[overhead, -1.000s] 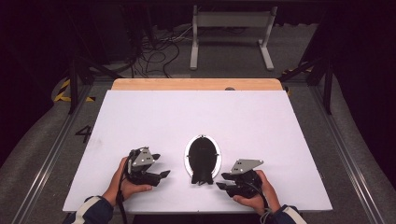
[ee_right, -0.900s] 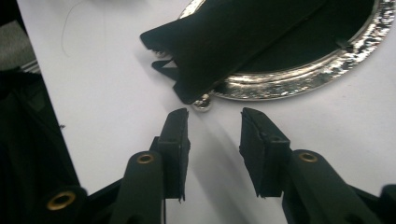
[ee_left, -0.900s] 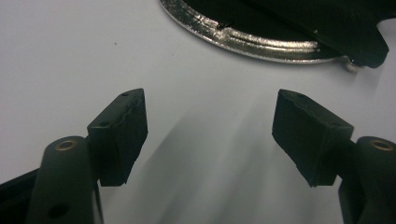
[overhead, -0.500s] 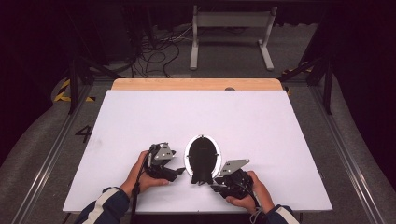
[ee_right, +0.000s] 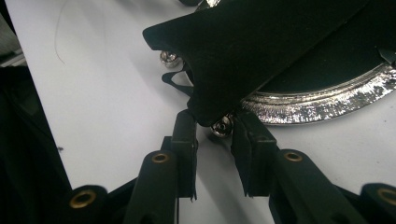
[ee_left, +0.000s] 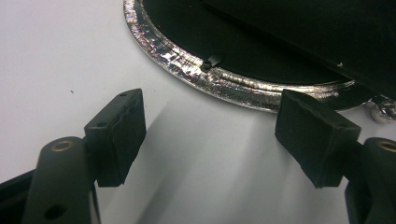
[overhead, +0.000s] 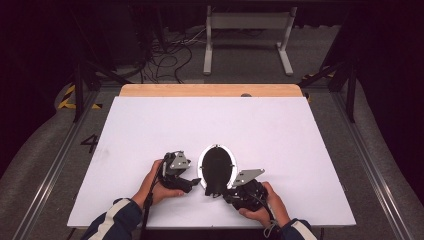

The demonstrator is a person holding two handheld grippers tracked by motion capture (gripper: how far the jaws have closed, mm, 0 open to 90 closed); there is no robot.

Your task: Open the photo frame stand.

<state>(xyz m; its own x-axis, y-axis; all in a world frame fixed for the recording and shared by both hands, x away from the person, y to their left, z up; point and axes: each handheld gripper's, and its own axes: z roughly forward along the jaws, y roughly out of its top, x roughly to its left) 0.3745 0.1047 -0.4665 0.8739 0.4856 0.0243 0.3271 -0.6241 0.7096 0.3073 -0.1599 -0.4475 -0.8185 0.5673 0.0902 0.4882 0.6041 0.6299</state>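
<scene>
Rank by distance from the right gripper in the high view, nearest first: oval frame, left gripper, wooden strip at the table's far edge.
From the right gripper:
1. Oval frame, right at its jaws, just ahead.
2. Left gripper, across the frame's near end.
3. Wooden strip, along the far edge.

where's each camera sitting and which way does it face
high view: above the person's side, looking forward and down on the white table; both forearms hold a hand-held gripper beside the oval frame.
left gripper view: rides the left hand-held gripper, jaws open, facing the frame's silver rim.
right gripper view: rides the right hand-held gripper, jaws narrowly apart at the black stand.
All share the frame.
</scene>
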